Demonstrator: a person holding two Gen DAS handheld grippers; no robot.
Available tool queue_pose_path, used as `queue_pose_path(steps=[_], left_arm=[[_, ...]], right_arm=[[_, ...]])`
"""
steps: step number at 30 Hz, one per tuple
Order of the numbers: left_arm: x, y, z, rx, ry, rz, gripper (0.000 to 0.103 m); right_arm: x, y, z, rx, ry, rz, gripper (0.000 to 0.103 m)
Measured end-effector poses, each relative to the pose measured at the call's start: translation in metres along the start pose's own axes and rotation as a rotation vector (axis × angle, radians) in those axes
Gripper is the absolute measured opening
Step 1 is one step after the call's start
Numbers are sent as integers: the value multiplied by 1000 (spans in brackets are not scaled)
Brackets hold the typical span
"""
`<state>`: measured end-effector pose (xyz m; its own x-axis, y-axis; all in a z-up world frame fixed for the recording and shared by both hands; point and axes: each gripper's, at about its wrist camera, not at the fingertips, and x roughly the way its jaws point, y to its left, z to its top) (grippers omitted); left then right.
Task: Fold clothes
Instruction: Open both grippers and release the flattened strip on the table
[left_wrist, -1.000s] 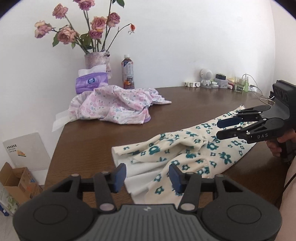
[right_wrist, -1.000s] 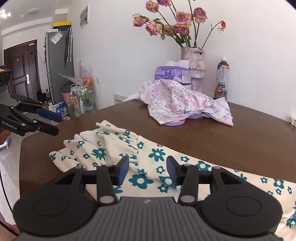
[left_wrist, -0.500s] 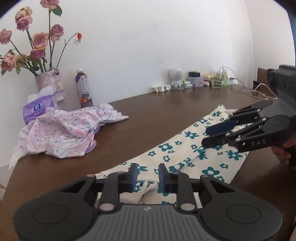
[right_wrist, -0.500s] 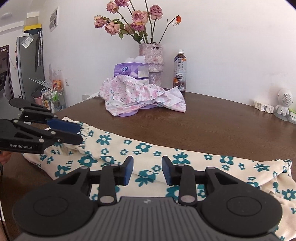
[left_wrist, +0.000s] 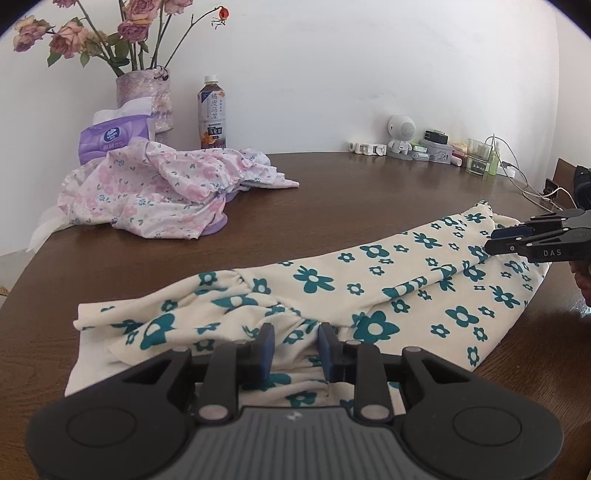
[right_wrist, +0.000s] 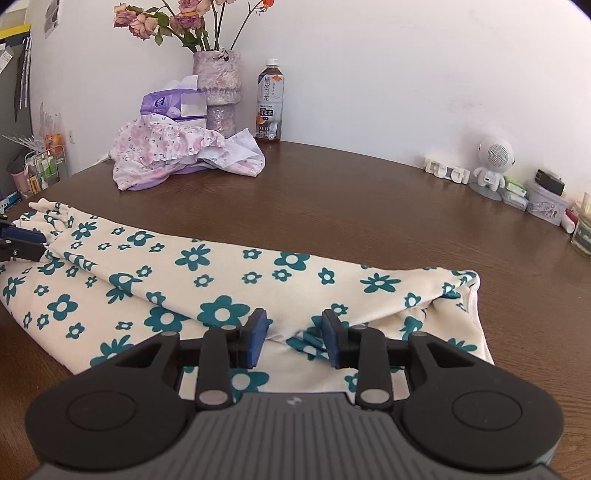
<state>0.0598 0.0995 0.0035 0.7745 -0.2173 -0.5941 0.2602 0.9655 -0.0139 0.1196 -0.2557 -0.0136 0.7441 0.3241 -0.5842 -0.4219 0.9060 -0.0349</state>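
Both grippers are now sitting lower and closer to the cream garment with teal flowers (left_wrist: 373, 280) than half a second ago, when they were hovering above it; the cloth is also lying more stretched out along the brown table (left_wrist: 332, 192).

Left wrist view, left to right: a vase of dried roses (left_wrist: 146, 98) and a purple tissue pack (left_wrist: 110, 142) are standing at upper left by the wall, with a crumpled pink floral garment (left_wrist: 162, 192) lying in front of them and a tea bottle (left_wrist: 211, 110) just to the right. At lower centre the left gripper (left_wrist: 293, 349) is resting at the gathered end of the cream garment, its blue pads (left_wrist: 266, 350) set a little apart with bunched fabric between them; whether they are pinching it cannot be told. At the right edge the right gripper (left_wrist: 496, 240) is showing its tips drawn nearly together at the garment's far end.

Right wrist view: the left gripper's tip is peeking in at the far left edge, touching the garment's ruffled end. At lower centre the right gripper (right_wrist: 293, 338) is standing with fingers (right_wrist: 255, 341) spread apart, a fold of cloth rising between them, not visibly clamped. A small white robot figure (right_wrist: 493, 162) is standing at the right by the wall.
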Motion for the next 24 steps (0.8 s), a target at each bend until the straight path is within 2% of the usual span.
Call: queue_pose_path(steps=[4, 6, 7, 8, 9, 10, 11, 12, 13, 14, 15, 20, 24], left_arm=[[0, 0, 0, -16, -2, 2, 26], [-4, 1, 0, -42, -10, -5, 27], [-9, 2, 0, -68, -33, -13, 35], [-15, 4, 0, -93, -56, -20, 49], [-21, 6, 0, -119, -79, -28, 56], [-27, 5, 0, -126, -103, -17, 65], [-33, 4, 0, -133, -126, -7, 71], [-38, 3, -1, -131, -146, 5, 73], [-42, 1, -2, -137, -169, 9, 79], [-47, 0, -3, -143, -192, 13, 85], [-49, -2, -4, -157, -205, 4, 89], [-52, -8, -11, -233, -221, -44, 92], [-51, -17, -17, -265, -202, -20, 93]], right_arm=[[-2, -1, -1, 14, -8, 15, 35], [-8, -2, 0, 33, -27, 26, 41], [-13, -3, 0, 50, -43, 36, 43], [-21, -4, 1, 81, -65, 54, 50], [-30, -5, 1, 111, -87, 72, 60], [-37, -5, 1, 136, -103, 92, 66], [-44, -4, 0, 155, -118, 110, 78], [-51, -2, -1, 174, -132, 127, 84], [-56, 1, -2, 183, -140, 142, 85], [-61, 5, -3, 189, -145, 153, 91], [-64, 9, -5, 197, -149, 159, 103], [-72, 41, -10, 183, -174, 107, 103], [-71, 59, -14, 190, -191, 116, 103]])
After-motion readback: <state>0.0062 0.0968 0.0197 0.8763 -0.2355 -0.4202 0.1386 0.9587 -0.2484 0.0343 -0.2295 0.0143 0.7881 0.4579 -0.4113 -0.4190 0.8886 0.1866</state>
